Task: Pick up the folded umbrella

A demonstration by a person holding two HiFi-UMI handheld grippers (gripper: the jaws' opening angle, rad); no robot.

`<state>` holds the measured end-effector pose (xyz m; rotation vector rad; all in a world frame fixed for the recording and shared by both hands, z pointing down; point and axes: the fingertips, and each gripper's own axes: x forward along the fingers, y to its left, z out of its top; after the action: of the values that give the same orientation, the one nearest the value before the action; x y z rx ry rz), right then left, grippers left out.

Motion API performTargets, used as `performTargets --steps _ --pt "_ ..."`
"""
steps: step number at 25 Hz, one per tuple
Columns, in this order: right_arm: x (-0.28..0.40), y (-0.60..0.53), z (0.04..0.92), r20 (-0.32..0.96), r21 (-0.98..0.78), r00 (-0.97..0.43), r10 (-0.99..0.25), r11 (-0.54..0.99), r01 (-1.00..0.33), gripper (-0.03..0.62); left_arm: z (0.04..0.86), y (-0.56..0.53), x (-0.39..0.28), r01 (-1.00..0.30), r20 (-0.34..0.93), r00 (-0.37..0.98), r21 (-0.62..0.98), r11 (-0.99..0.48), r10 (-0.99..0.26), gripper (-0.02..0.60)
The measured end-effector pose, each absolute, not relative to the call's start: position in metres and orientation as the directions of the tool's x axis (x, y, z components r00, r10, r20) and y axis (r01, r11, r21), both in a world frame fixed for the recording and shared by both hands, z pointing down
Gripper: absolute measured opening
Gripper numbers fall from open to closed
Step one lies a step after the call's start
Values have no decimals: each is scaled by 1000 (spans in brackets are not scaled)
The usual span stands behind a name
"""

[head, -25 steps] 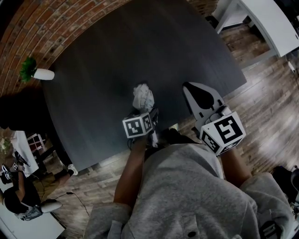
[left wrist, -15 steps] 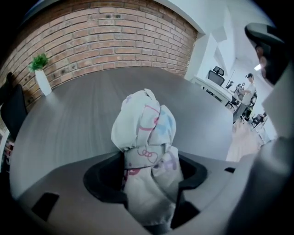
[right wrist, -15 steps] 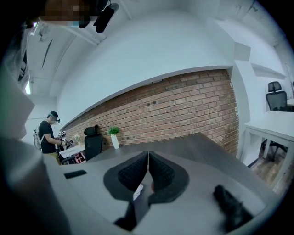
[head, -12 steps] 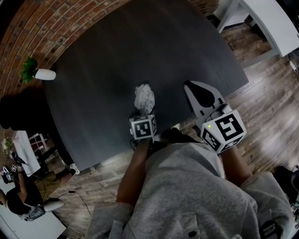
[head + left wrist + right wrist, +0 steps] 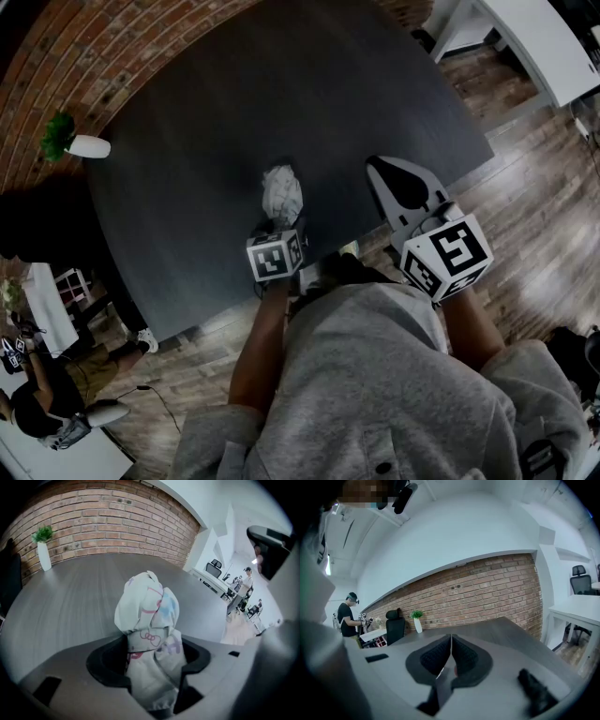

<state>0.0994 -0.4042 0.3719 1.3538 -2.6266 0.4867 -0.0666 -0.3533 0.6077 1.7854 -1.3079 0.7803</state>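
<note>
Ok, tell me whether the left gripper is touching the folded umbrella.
Touching. In the left gripper view the left gripper, just closing, has both pads pressed into the folded umbrella between them, no gap.

Wore loose grey sweatshirt, sleeves short of forearms.
Showed grey shells and black pads on left gripper and right gripper; white cubes, black square markers.

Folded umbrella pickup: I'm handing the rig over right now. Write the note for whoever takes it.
Left gripper: jaws have just been closing and are now clamped on the folded umbrella, whose patterned end sticks out ahead.
Right gripper: shut, empty, held off to the side.
The folded umbrella is over the dark table, near its front edge.
Done: the grasp. Left: lift it clear; it is not visibly raised yet.
</note>
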Motion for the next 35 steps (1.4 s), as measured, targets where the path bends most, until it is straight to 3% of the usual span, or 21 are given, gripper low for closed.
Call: performTargets --steps 35 --pt "-3 -250 334 235 -110 -584 -777 575 -811 24 450 -229 -172 -937 544 342 264 -231 -766 287"
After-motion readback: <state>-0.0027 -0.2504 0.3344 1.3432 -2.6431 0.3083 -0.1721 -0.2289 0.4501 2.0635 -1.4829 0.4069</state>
